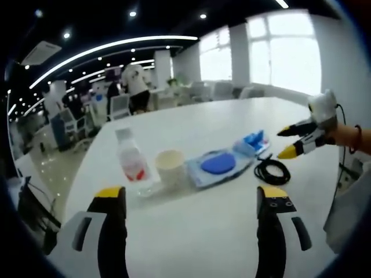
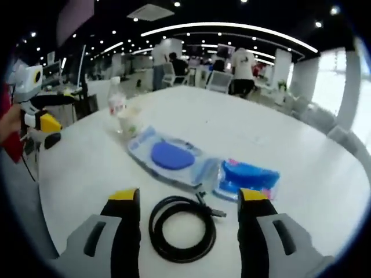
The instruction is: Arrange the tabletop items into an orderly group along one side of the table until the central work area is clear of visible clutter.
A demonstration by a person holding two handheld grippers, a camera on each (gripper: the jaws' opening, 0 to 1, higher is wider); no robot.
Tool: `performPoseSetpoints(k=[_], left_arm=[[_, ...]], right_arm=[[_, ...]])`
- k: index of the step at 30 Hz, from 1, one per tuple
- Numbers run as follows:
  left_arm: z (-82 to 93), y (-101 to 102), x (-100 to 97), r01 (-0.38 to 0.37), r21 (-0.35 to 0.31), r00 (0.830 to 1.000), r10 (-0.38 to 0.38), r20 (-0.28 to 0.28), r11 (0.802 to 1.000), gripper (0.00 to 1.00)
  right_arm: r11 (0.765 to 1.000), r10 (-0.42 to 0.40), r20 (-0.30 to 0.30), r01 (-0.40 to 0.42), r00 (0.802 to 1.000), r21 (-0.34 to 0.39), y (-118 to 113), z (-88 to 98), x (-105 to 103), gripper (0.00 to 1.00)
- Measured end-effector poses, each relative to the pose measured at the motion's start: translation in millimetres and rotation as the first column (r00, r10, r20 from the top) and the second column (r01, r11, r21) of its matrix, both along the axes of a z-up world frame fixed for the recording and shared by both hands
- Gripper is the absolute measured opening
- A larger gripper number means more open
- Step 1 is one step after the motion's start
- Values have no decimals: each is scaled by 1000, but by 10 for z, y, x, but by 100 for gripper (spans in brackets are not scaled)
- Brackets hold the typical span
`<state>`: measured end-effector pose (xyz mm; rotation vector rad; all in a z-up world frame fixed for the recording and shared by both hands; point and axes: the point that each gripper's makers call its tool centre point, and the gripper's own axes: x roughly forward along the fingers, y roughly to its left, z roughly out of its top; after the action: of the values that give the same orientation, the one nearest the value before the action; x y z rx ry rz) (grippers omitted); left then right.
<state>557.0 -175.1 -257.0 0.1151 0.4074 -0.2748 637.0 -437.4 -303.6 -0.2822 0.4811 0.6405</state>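
Five items sit in a loose row on the white desk (image 1: 232, 231), apparently already grouped toward one side. Taking the paper cup (image 1: 170, 167) as landmark: the clear water bottle (image 1: 132, 163) stands just beside it on one side, the blue-and-clear packaged pad (image 1: 217, 164) lies just on the other side, a smaller blue packet (image 1: 250, 143) lies beyond the pad, and the coiled black cable (image 1: 272, 171) lies furthest from the cup, near the pad's end. Judgement: row looks nearly done, with the cable the last stray piece to tuck in.

Left gripper (image 1: 191, 197) hovers above bare desk on the near side of the cup, fingers wide apart, holding nothing. Right gripper (image 2: 189, 196) hangs over the cable (image 2: 182, 227), fingers wide, straddling the coil; cannot tell if they touch it, nothing gripped. It also shows in the left gripper view (image 1: 290, 142), fingers spread.
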Motion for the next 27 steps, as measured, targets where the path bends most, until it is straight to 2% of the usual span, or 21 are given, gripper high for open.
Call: performPoseSetpoints(k=[4, 7, 8, 9, 13, 18, 22, 23, 25, 27], left_arm=[[5, 6, 2, -3, -6, 1000, 3, 2, 1000, 91], [12, 10, 6, -4, -7, 1000, 4, 7, 1000, 92], [12, 10, 8, -4, -6, 1000, 4, 8, 1000, 93], [9, 16, 8, -6, -2, 1000, 6, 6, 1000, 94], [9, 14, 12, -6, -4, 1000, 6, 7, 1000, 95], [1, 8, 12, -4, -21, 1000, 4, 6, 1000, 97], [-20, 6, 11, -6, -26, 1000, 6, -1, 1000, 99], [-18, -3, 9, -4, -35, 1000, 3, -1, 999, 99], [14, -67, 20, 4, -121, 1000, -3, 11, 993, 99], [-7, -57, 18, 5, -120, 1000, -5, 3, 993, 99]], right_arm=[[998, -40, 29, 38, 999, 57, -62, 108, 142, 77], [995, -67, 46, 64, 997, 71, -121, 132, 258, 90], [991, -110, 53, 105, 993, 86, -170, 145, 330, 96], [989, -117, 59, 112, 991, 94, -187, 153, 381, 100], [984, -160, 67, 154, 985, 89, -278, 142, 514, 99], [970, -203, 10, 199, 979, 136, -380, 55, 702, 99], [965, -211, 5, 208, 977, 162, -459, 12, 856, 99], [961, -218, -2, 215, 976, 172, -477, -6, 893, 99], [957, -233, -18, 232, 972, 175, -532, -64, 974, 99], [958, -236, -23, 237, 971, 164, -567, -125, 1039, 99]])
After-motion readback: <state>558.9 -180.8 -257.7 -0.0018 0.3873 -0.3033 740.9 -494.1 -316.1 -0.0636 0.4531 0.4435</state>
